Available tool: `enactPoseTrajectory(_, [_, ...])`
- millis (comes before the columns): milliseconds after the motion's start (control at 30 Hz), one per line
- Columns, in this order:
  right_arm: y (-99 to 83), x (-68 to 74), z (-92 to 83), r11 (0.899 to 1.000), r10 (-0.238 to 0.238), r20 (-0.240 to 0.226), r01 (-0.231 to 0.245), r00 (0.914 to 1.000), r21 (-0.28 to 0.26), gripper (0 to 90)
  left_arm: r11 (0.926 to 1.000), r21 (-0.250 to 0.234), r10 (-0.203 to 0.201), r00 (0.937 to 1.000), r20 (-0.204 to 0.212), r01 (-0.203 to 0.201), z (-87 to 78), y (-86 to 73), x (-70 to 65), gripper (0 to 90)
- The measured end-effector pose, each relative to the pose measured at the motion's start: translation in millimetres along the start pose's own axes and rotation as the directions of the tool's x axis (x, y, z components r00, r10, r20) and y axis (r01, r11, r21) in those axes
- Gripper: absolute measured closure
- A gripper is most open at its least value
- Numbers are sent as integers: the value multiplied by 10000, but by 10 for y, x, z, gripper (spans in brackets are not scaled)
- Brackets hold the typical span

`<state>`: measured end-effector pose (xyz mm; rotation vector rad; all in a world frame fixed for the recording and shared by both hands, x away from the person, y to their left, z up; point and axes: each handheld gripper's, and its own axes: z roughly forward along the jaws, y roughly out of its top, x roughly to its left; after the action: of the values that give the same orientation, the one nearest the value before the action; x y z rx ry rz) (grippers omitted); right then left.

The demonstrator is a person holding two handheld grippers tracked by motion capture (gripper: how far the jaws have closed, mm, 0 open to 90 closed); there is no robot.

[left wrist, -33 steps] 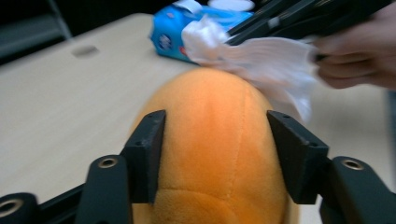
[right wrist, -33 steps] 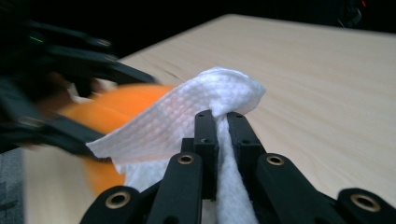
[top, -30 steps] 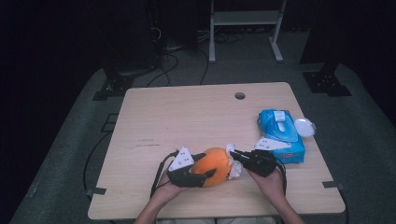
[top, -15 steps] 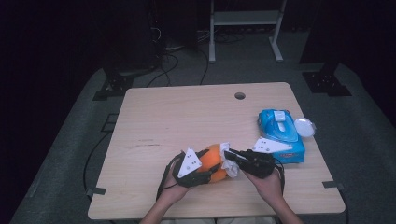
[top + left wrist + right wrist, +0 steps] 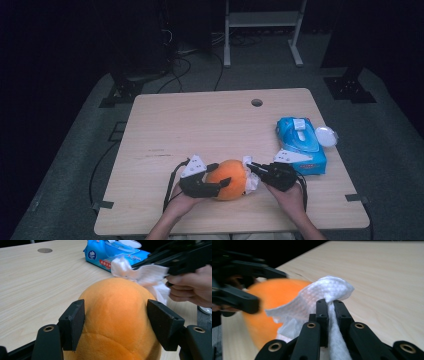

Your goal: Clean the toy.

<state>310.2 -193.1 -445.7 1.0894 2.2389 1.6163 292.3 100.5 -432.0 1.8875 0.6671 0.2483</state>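
so orange plush ball (image 5: 228, 179) sits on the wooden table (image 5: 200, 125), near the edge closest to the person, roughly mid-width. fuzzy surface, a seam line visible low on it in the left gripper view.

left gripper (image 5: 216, 181) comes in from the ball's left; its two black pads (image 5: 74, 323) sit one on each flank of the ball, pressing on the plush, so it's clamped on the ball. jaws have just been opening a bit with the ball between them. left hand (image 5: 184, 201) holds it from below the ball toward the table edge.

right gripper (image 5: 254, 169) is on the ball's right side, jaws pressed together and pinching a white wipe (image 5: 322, 297). wipe is crumpled, bunched above the jaw tips, and lies against the ball's upper right side, touching it. right hand (image 5: 291, 194) behind it.

blue wipe pack (image 5: 301, 145) lies right of the ball, just past the right gripper, flip lid open with a white round cap (image 5: 325, 135) at its far-right side. small round hole (image 5: 257, 102) in the table well beyond the ball. cables and a white frame stand on the dark floor past the table.
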Motion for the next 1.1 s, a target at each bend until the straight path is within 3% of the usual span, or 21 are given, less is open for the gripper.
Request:
enactPoseTrajectory(67, [-33, -38, 6, 9996, 239, 14, -239, 9997, 132, 830, 10000, 29, -27, 10000, 36, 27, -20, -12, 19, 329])
enactPoseTrajectory(133, [7, 17, -5, 10000, -3, 10, 3, 10000, 64, 829, 9999, 112, 7, 10000, -28, -7, -44, -18, 43, 332])
enactPoseTrajectory(267, [111, 164, -57, 9980, -571, -329, 562, 9978, -285, 829, 9994, 51, -346, 9994, -65, 346, -104, -53, 128, 336])
enactPoseTrajectory(333, [47, 119, -15, 9992, -389, -263, 388, 9989, -48, 829, 9992, 84, -399, 9991, -111, 400, -134, -62, 143, 335])
enactPoseTrajectory(433, [-12, 50, 27, 9999, 29, -245, -25, 9997, 155, 829, 9994, 110, -332, 9994, -53, 332, -144, -65, 133, 335])
enactPoseTrajectory(500, [42, 110, 1, 9999, -168, -253, 168, 9995, -25, 829, 9994, 114, -316, 9995, -10, 316, -142, -65, 128, 335])
enactPoseTrajectory(600, [142, 229, -45, 9978, -491, -729, 456, 9961, -490, 828, 9998, 139, -127, 9998, 129, 125, -110, -56, 70, 335])
enactPoseTrajectory(667, [147, 248, -31, 9970, -699, -624, 677, 9956, -370, 828, 9997, 234, 110, 9998, 153, -113, -95, -37, 11, 332])
enactPoseTrajectory(733, [89, 177, -6, 9989, -452, -606, 442, 9971, -178, 828, 9994, 280, 205, 9989, 415, -217, -92, -14, -7, 301])
enactPoseTrajectory(800, [66, 142, -2, 9993, -362, -706, 356, 9968, -93, 828, 9995, 301, -46, 9996, 264, 38, -104, 33, 29, 225])
enactPoseTrajectory(867, [84, 171, -9, 9989, -474, -721, 468, 9963, -98, 828, 9965, 409, -720, 9974, -92, 723, -90, 45, 96, 111])
enactPoseTrajectory(933, [92, 188, -1, 9990, -439, -799, 430, 9958, -119, 827, 9899, 811, -1179, 9928, 193, 1160, -28, -2, 132, 105])
enactPoseTrajectory(1033, [97, 190, 2, 9991, -420, -726, 413, 9965, -111, 827, 9941, 889, -646, 9977, 186, 627, 4, 1, 65, 204])
enactPoseTrajectory(1100, [103, 175, -6, 9995, -271, -743, 256, 9969, -207, 827, 9980, 547, 336, 9990, -295, -319, -17, 42, -11, 339])
